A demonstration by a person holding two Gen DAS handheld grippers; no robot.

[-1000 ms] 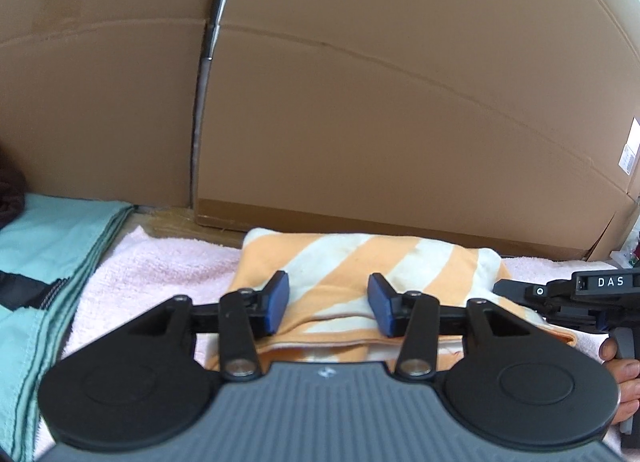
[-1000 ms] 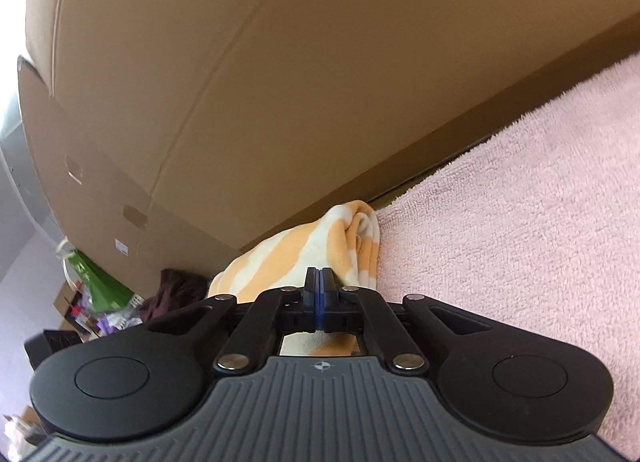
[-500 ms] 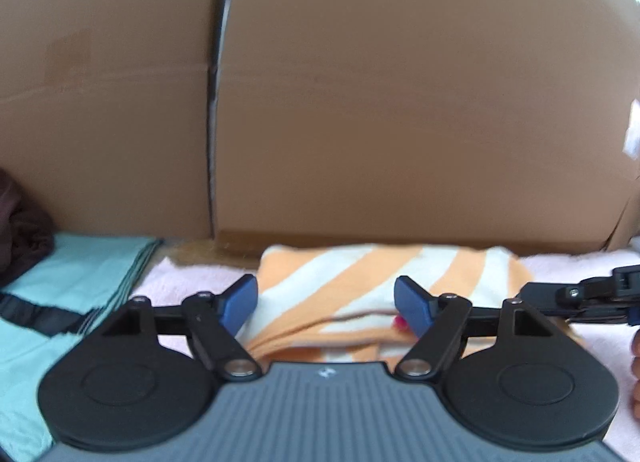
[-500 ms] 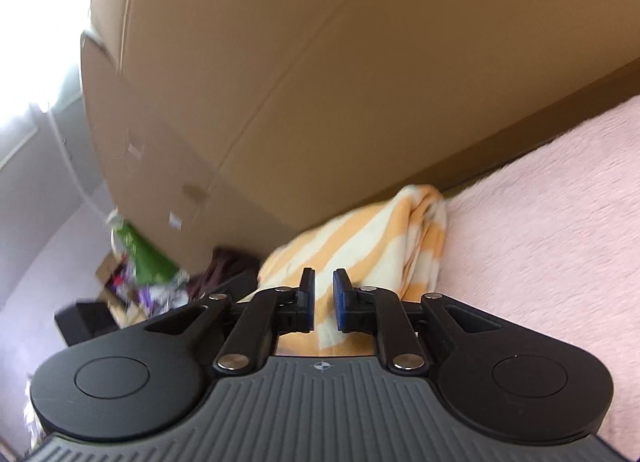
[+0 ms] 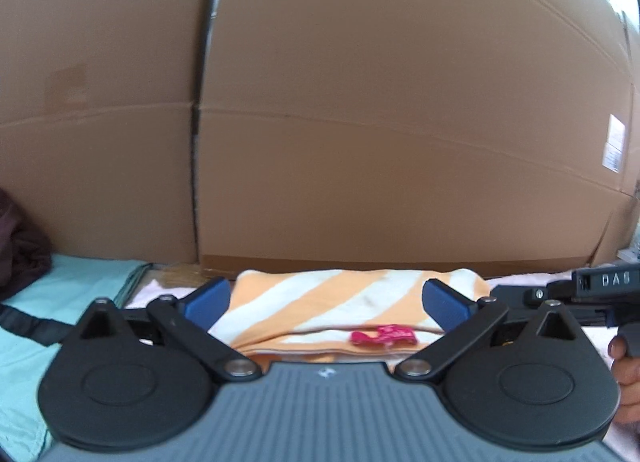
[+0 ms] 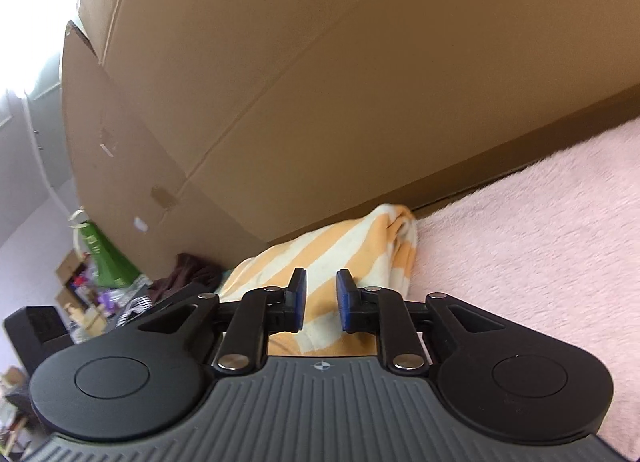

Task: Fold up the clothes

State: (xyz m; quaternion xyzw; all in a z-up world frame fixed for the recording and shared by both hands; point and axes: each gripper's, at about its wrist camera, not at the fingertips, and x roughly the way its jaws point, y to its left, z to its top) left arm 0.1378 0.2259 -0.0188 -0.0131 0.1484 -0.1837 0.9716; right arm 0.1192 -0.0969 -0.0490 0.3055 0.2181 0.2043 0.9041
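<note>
A folded orange-and-white striped garment lies on a pink fleecy blanket, close to a cardboard wall. A small pink tag shows at its near edge. My left gripper stands wide open just in front of the garment, nothing between its blue pads. In the right wrist view the same garment lies ahead, and my right gripper hovers over its near end, partly open and holding nothing. The right gripper's black body shows at the right edge of the left wrist view, held by a hand.
Large cardboard boxes wall off the far side. A folded teal garment with a black strap lies at the left, with a dark maroon cloth beyond it. Clutter and a green bag sit far left in the right wrist view.
My right gripper went from shut to partly open and let go of the striped garment. My left gripper opened wider and drew back, tilting up so the garment sits lower in view.
</note>
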